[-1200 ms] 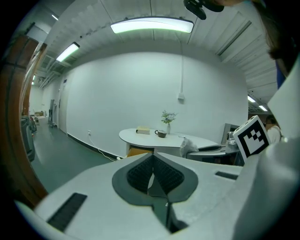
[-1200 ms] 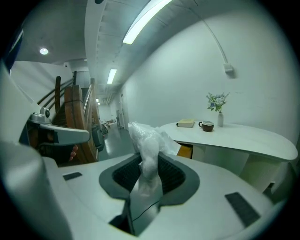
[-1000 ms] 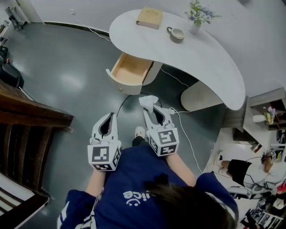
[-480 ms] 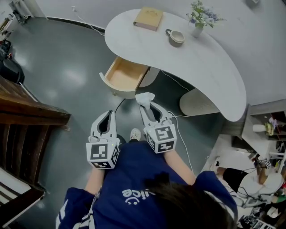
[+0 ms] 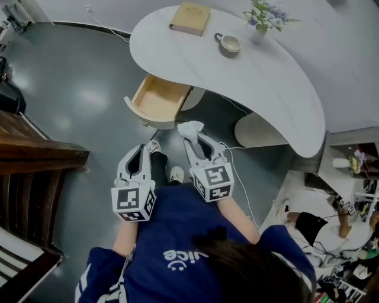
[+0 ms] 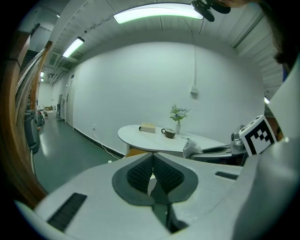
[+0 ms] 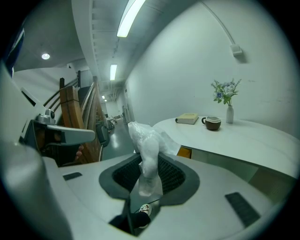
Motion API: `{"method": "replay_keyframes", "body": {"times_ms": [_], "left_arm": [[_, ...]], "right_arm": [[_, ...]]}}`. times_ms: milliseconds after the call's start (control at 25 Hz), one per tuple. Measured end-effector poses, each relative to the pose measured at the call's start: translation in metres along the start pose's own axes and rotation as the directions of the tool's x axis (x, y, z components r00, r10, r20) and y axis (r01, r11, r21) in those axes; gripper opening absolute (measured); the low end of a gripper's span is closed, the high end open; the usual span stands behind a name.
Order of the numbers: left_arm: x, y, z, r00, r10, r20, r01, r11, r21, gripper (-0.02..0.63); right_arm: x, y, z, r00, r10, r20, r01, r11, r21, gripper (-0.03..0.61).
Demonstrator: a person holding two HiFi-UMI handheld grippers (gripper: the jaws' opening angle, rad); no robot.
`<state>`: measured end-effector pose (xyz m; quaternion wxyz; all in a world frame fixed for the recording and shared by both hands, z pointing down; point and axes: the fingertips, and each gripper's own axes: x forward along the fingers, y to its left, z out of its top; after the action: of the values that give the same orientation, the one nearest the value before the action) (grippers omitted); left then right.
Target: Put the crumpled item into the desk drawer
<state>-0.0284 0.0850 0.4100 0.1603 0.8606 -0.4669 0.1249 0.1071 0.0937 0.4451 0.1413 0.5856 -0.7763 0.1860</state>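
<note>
The left gripper (image 5: 141,149) is held with its jaws closed together, nothing between them. The drawer (image 5: 155,99) is seen standing open under the counter (image 5: 249,77). A white wad (image 5: 190,127) is pinched in the right gripper (image 5: 194,137) — over the floor, near the drawer's front corner, outside it.

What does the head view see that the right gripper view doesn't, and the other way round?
Only the head view shows the open drawer's wooden inside and the person's blue top. Only the right gripper view shows the ceiling light strips and the long corridor. Both show the white desk, book, cup, flower vase and the crumpled plastic pinched by the right gripper.
</note>
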Motion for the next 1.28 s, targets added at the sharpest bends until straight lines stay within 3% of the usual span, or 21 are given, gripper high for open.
{"method": "replay_keyframes", "body": {"times_ms": [880,1080,1280], "left_arm": [[0.146,0.091,0.054,0.992,-0.119,-0.042,0.121,0.991,0.063,0.005],[0.168,0.105,0.06,0.985,-0.163,-0.059,0.167,0.984,0.064,0.005],[0.183,0.114,0.064,0.97,-0.225,-0.088,0.231,0.971,0.066,0.005]], "right_arm": [[0.127,-0.03,0.05,0.994,-0.034,-0.102,0.036,0.999,0.014,0.129],[0.149,-0.032,0.051,0.989,-0.056,-0.136,0.06,0.998,0.028,0.13],[0.17,-0.023,0.061,0.994,-0.014,-0.112,0.024,0.996,0.087,0.14]]}}
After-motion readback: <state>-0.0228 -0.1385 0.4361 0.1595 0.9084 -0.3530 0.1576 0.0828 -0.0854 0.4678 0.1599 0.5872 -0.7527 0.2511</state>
